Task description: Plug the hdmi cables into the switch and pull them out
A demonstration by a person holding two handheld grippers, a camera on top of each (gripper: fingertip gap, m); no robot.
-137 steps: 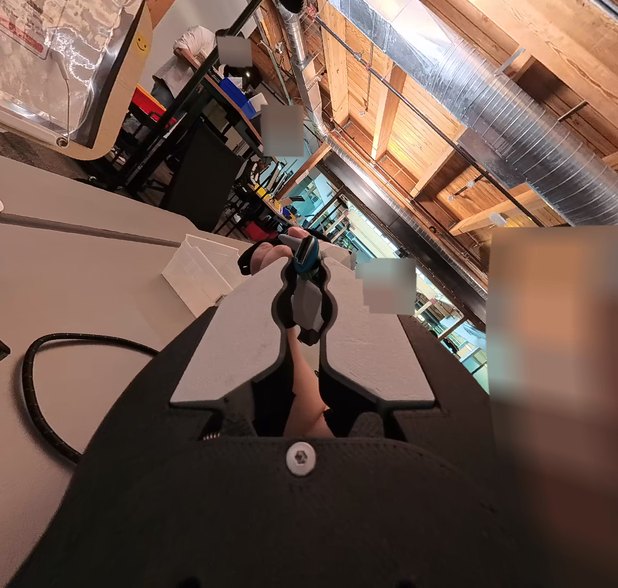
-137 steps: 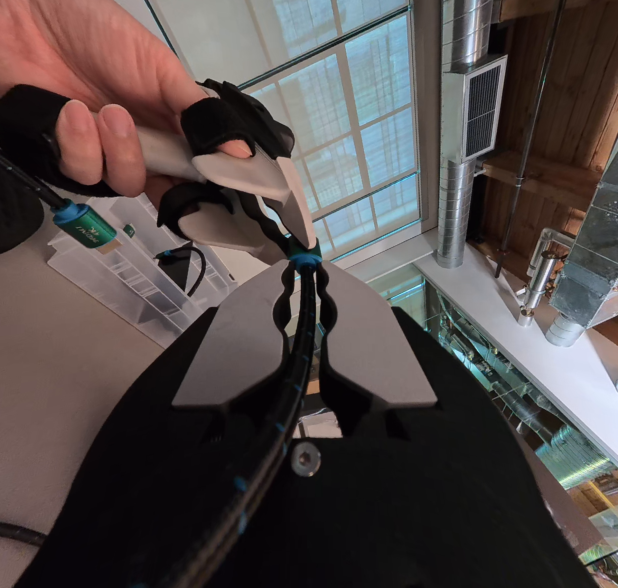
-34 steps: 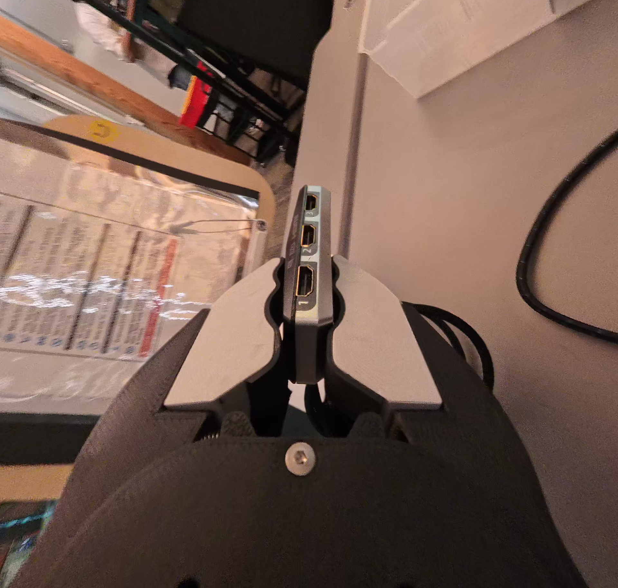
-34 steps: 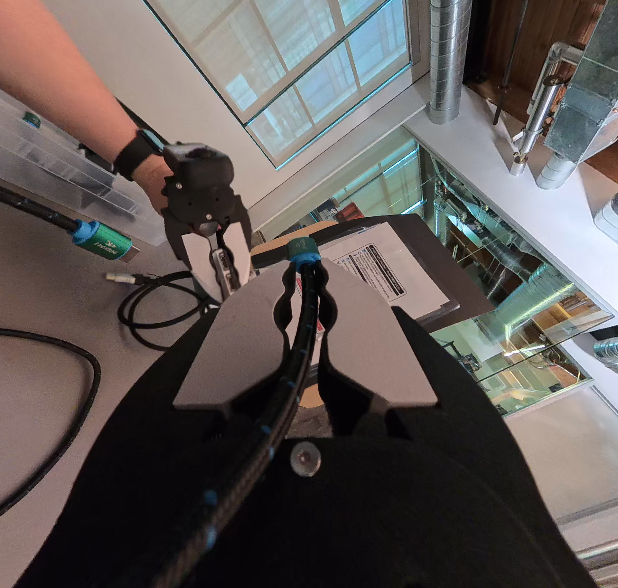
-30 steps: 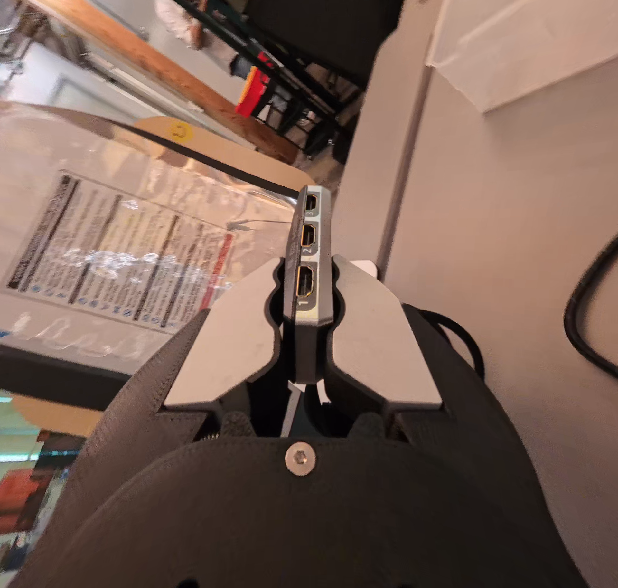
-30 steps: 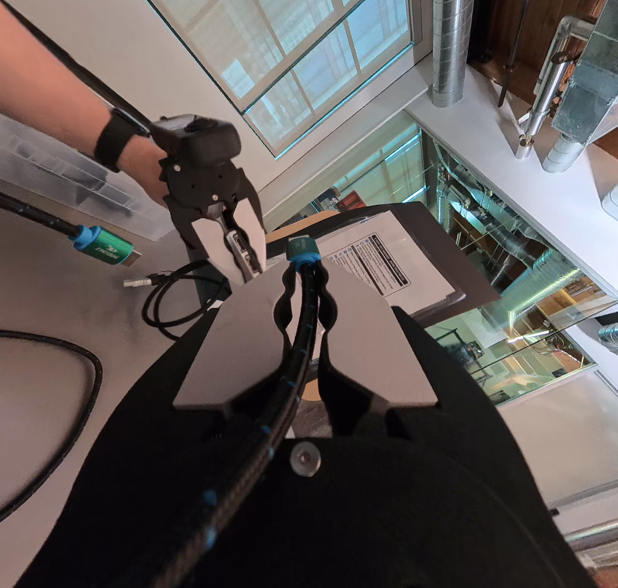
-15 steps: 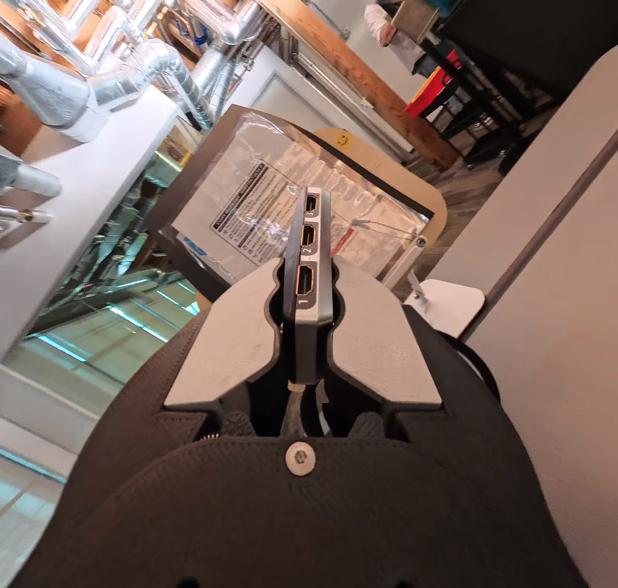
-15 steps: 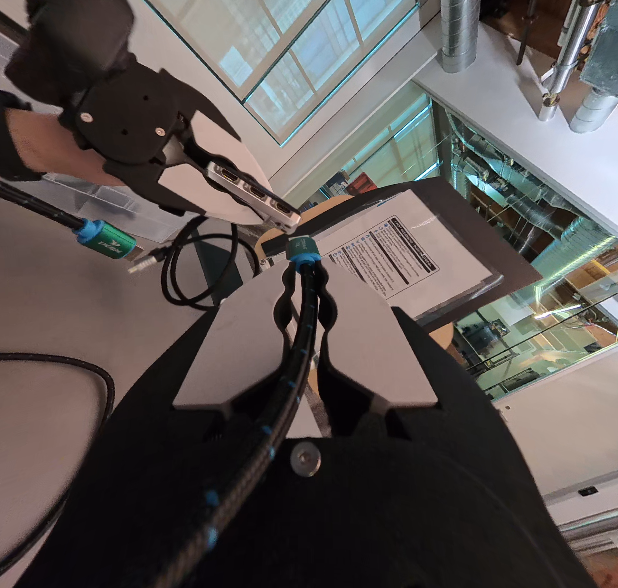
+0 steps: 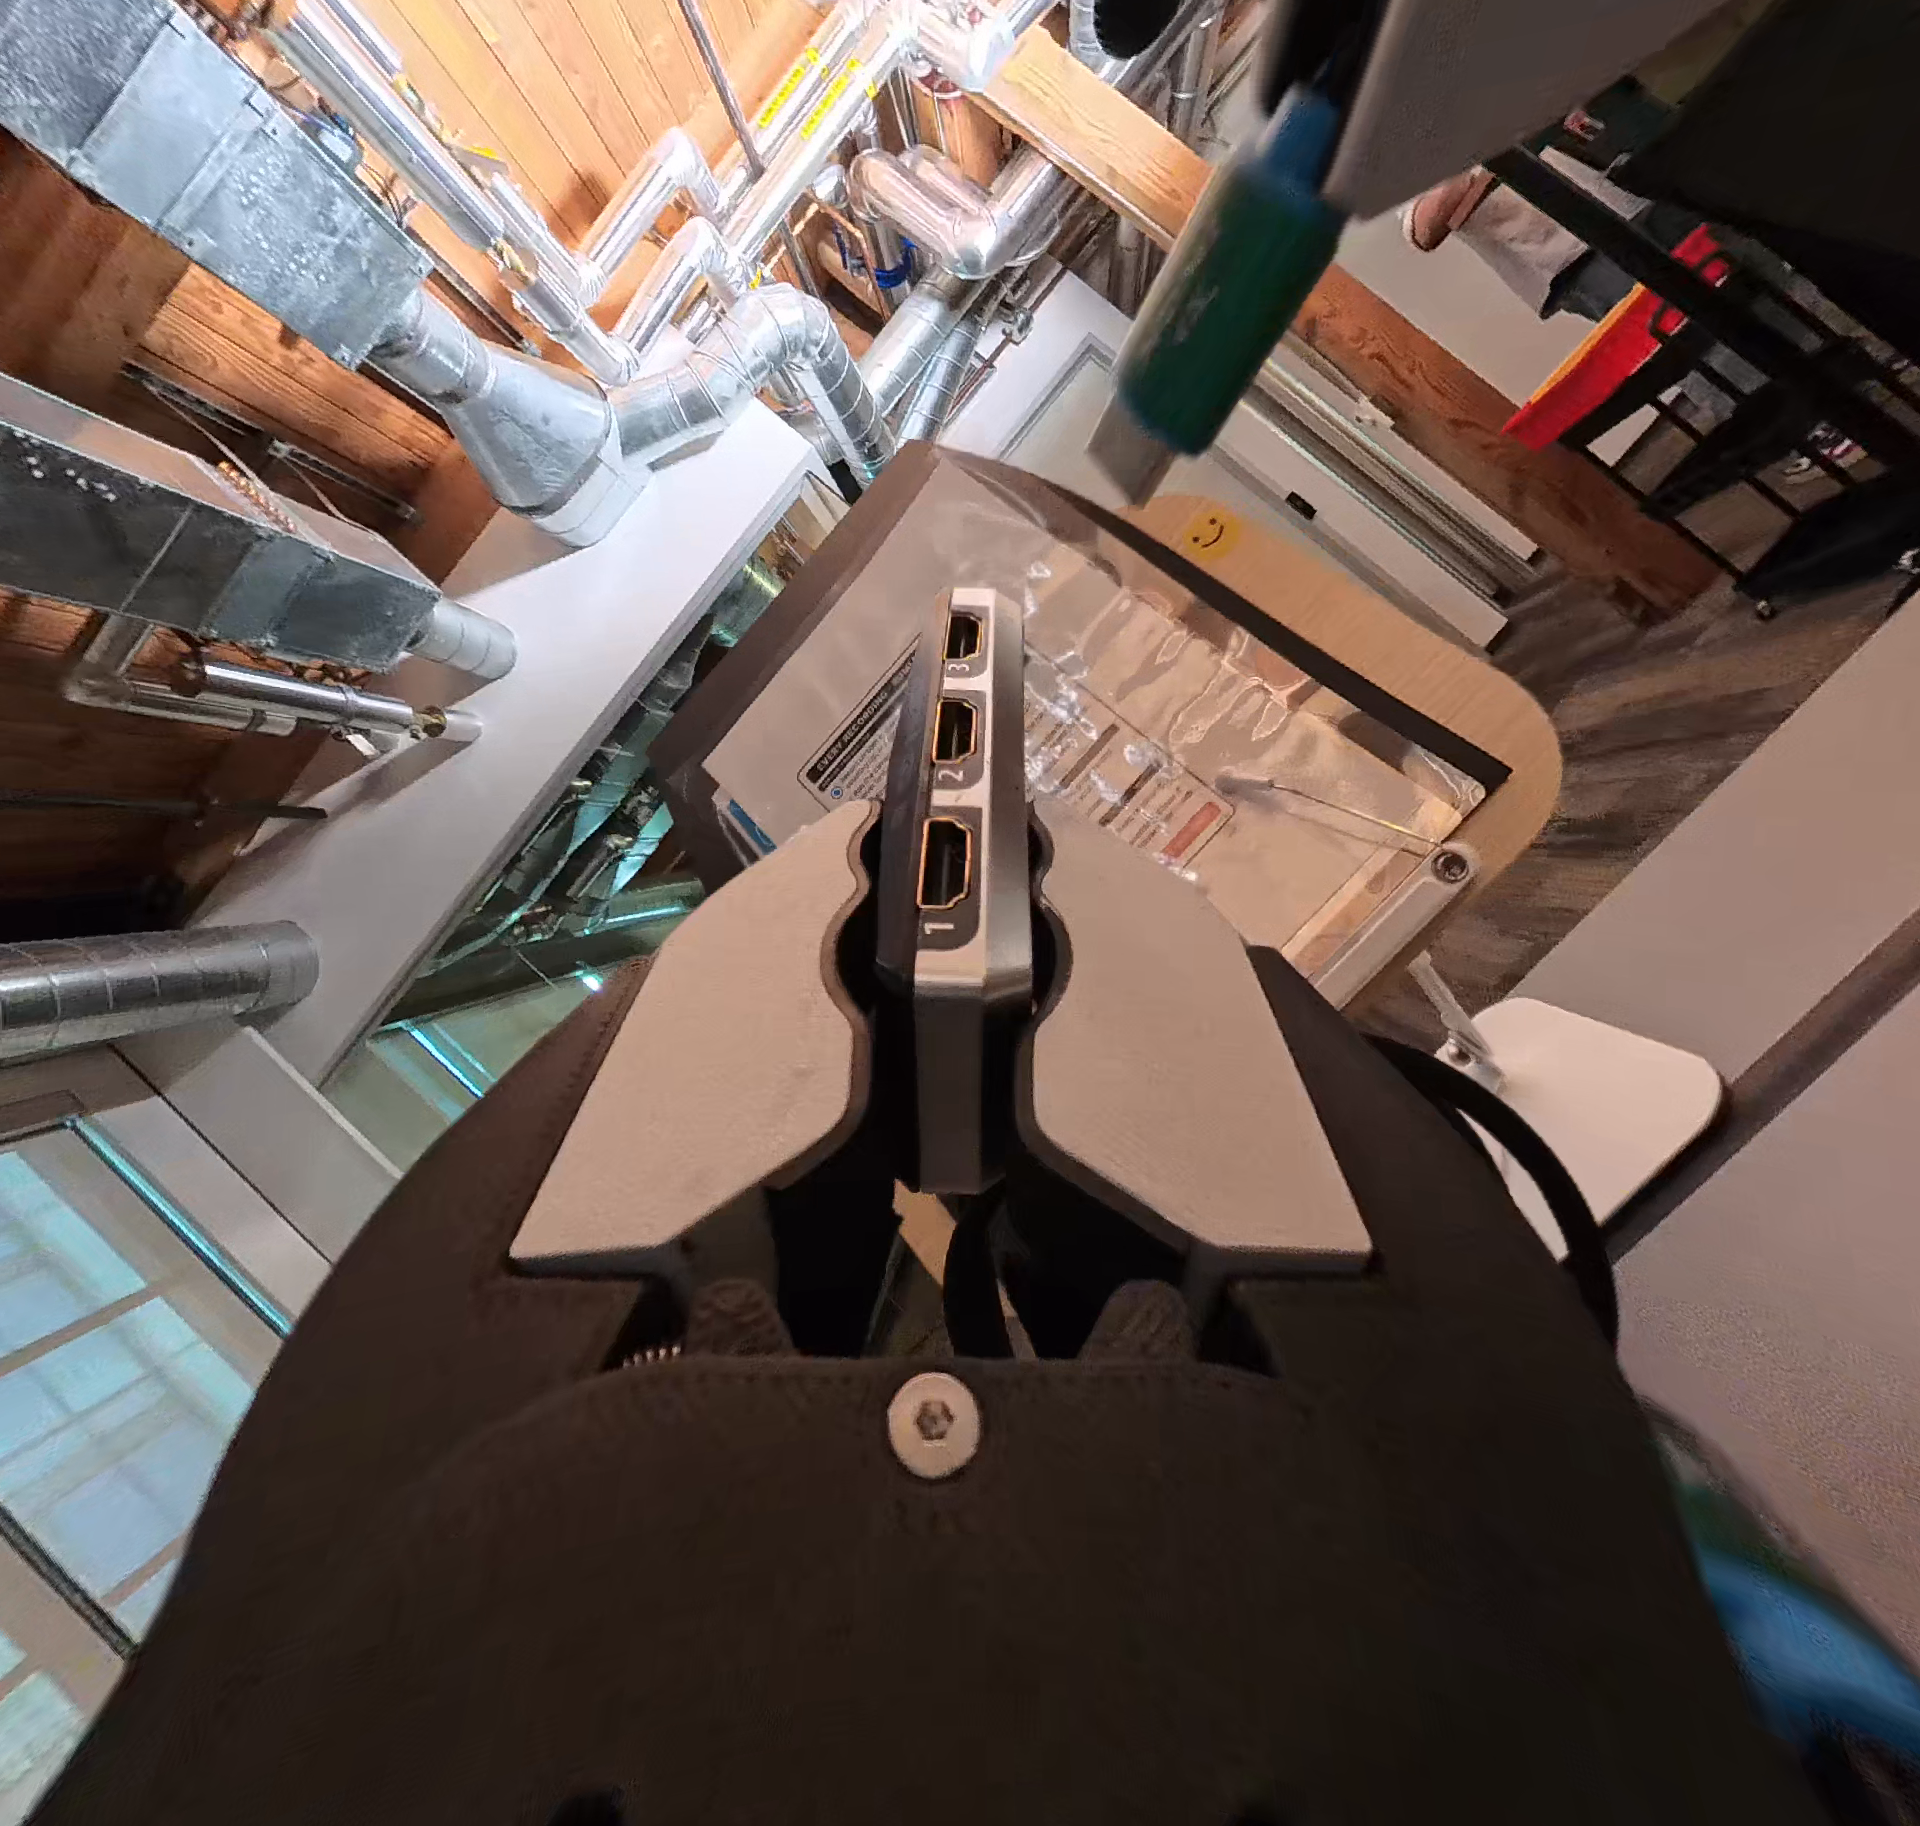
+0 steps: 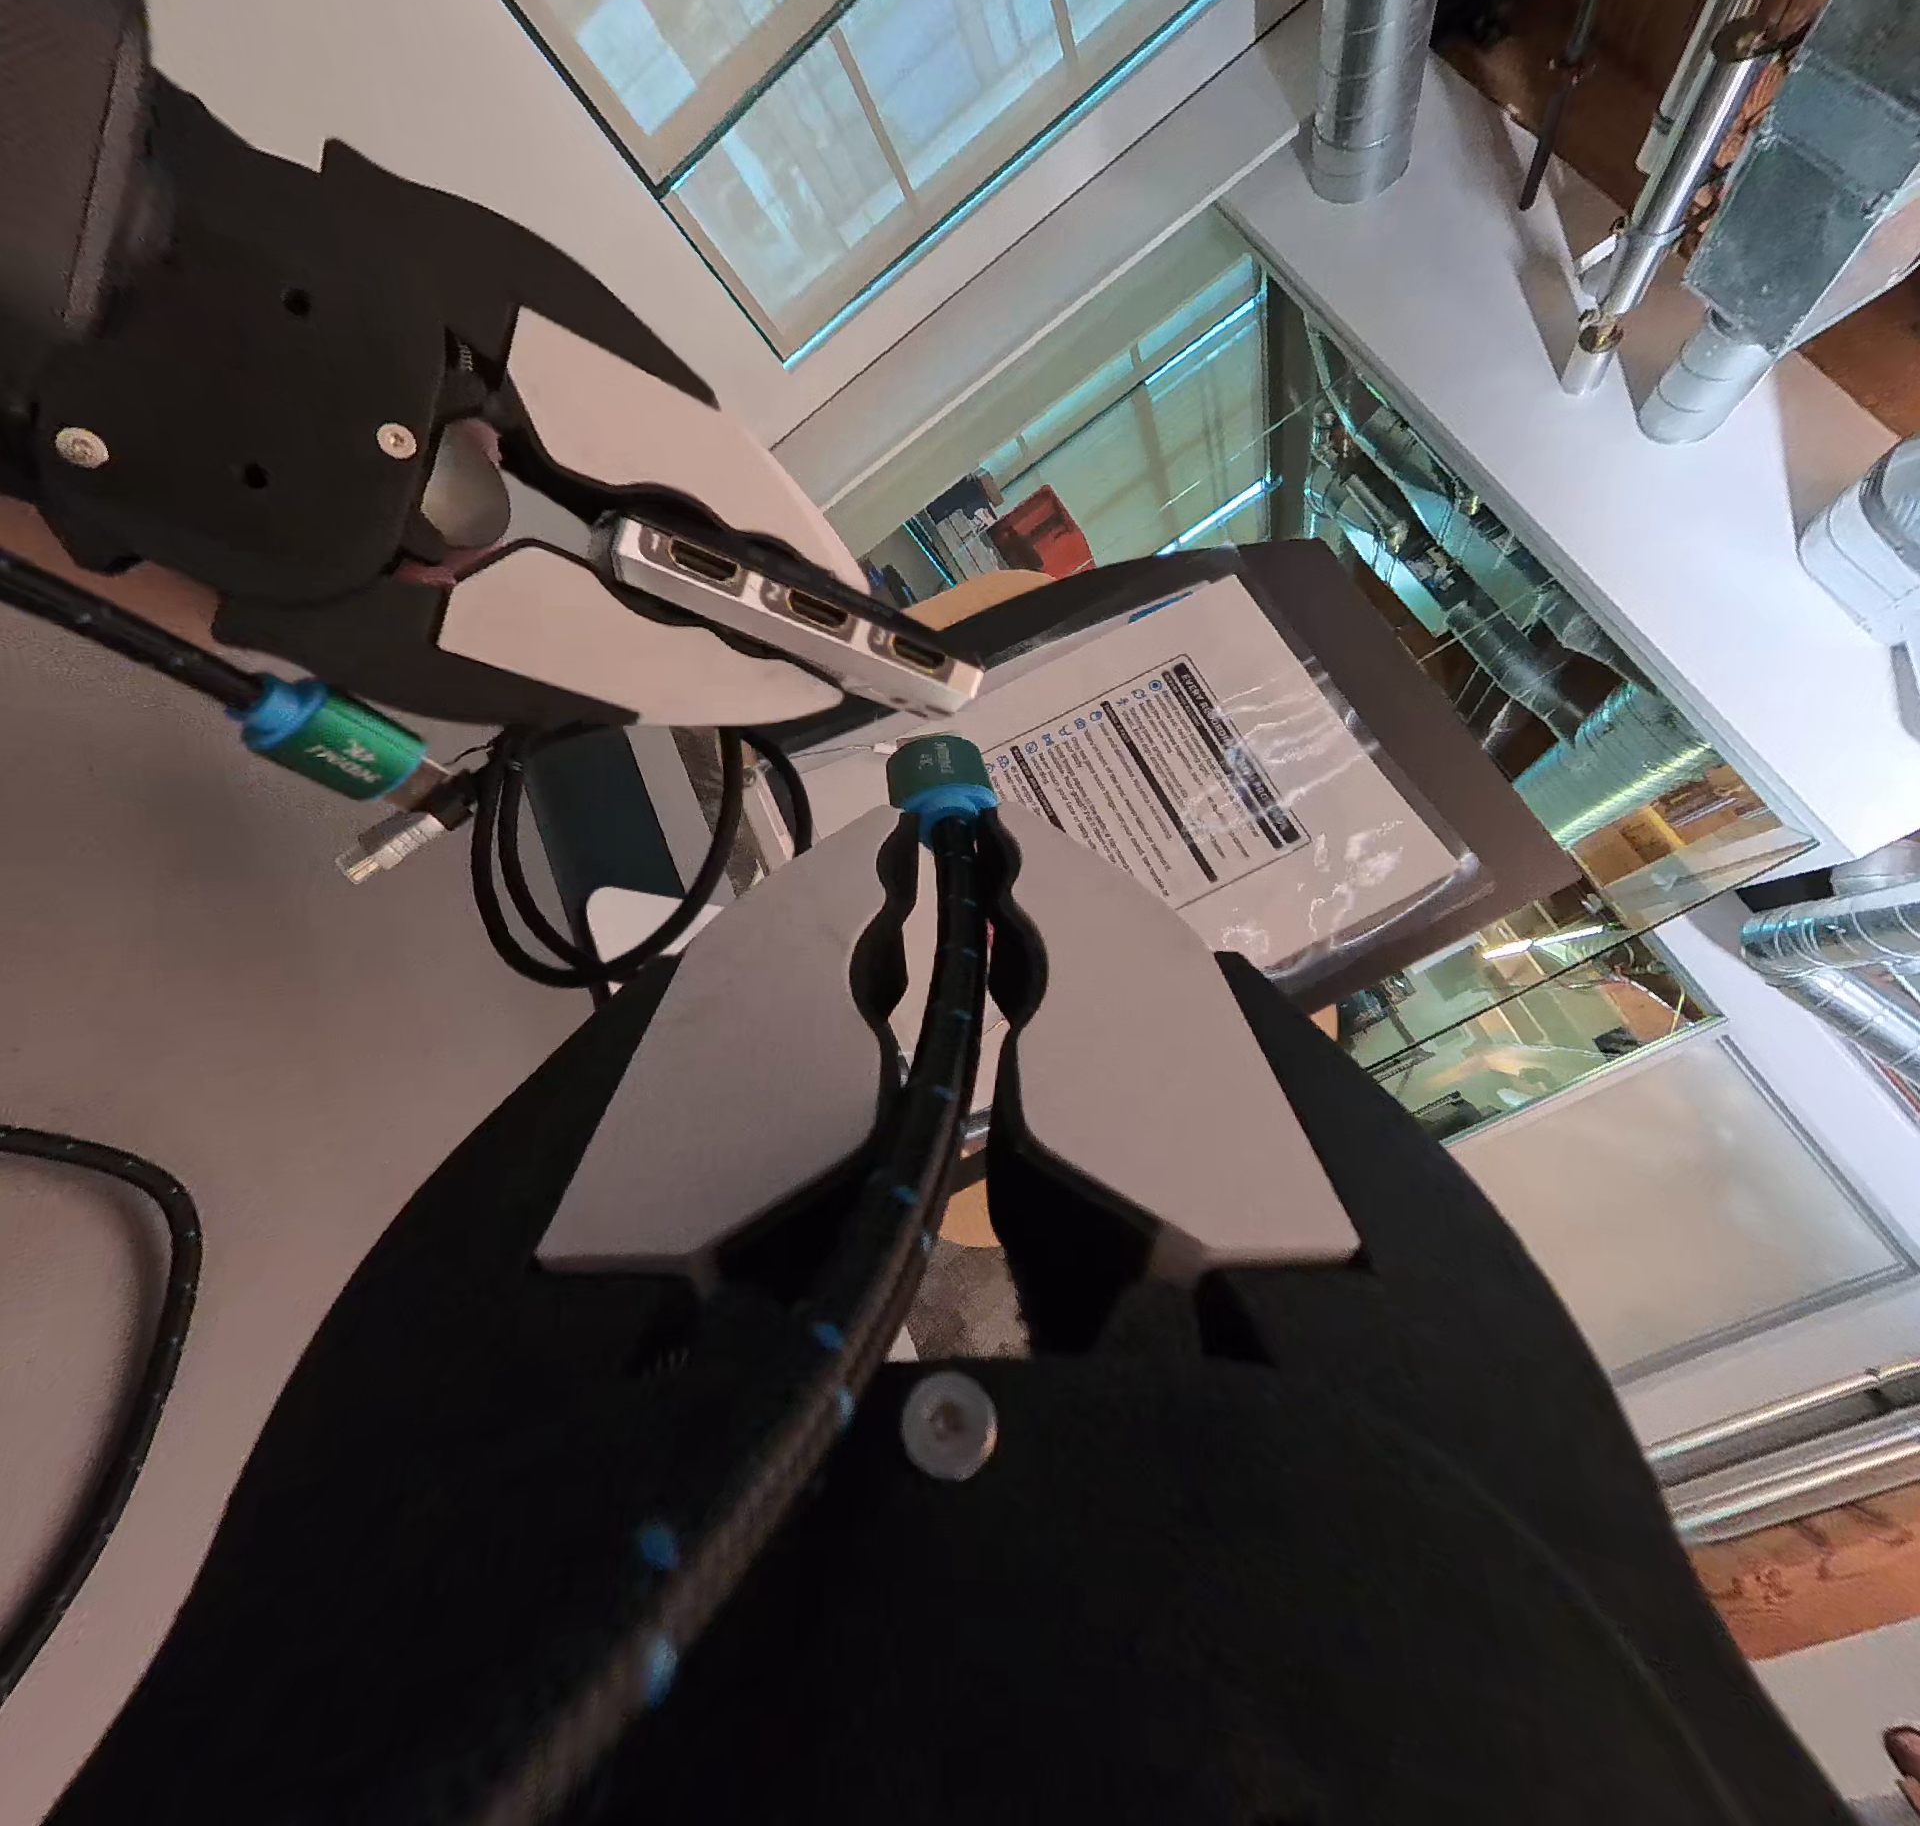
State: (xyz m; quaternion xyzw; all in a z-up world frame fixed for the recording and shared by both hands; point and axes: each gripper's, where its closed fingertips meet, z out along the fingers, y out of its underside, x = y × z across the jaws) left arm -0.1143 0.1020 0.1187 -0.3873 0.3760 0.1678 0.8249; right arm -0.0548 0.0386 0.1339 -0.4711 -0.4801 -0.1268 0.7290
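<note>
My left gripper [image 9: 951,826] is shut on the grey HDMI switch [image 9: 966,737], held edge-up with its three gold-rimmed ports facing the camera. My right gripper [image 10: 943,826] is shut on a black braided HDMI cable [image 10: 935,1028] just behind its green plug [image 10: 933,770]. In the right wrist view the left gripper [image 10: 821,633] holds the switch [image 10: 800,623] just above and left of the plug tip, not touching it. The plug [image 9: 1210,311] also shows at the top right of the left wrist view. A second green plug [image 10: 332,737] lies on the table.
A grey table [image 10: 260,997] carries a thin black cable coil [image 10: 540,893] and a braided cable loop [image 10: 166,1257]. A stand with a laminated sheet [image 10: 1195,789] is behind the grippers, its white base [image 9: 1590,1101] by the table edge. Windows and ducts are overhead.
My left gripper, earlier shut on the plug, now holds the switch. It has lifted and tilted up from the table. The switch and the plug have come close together.
</note>
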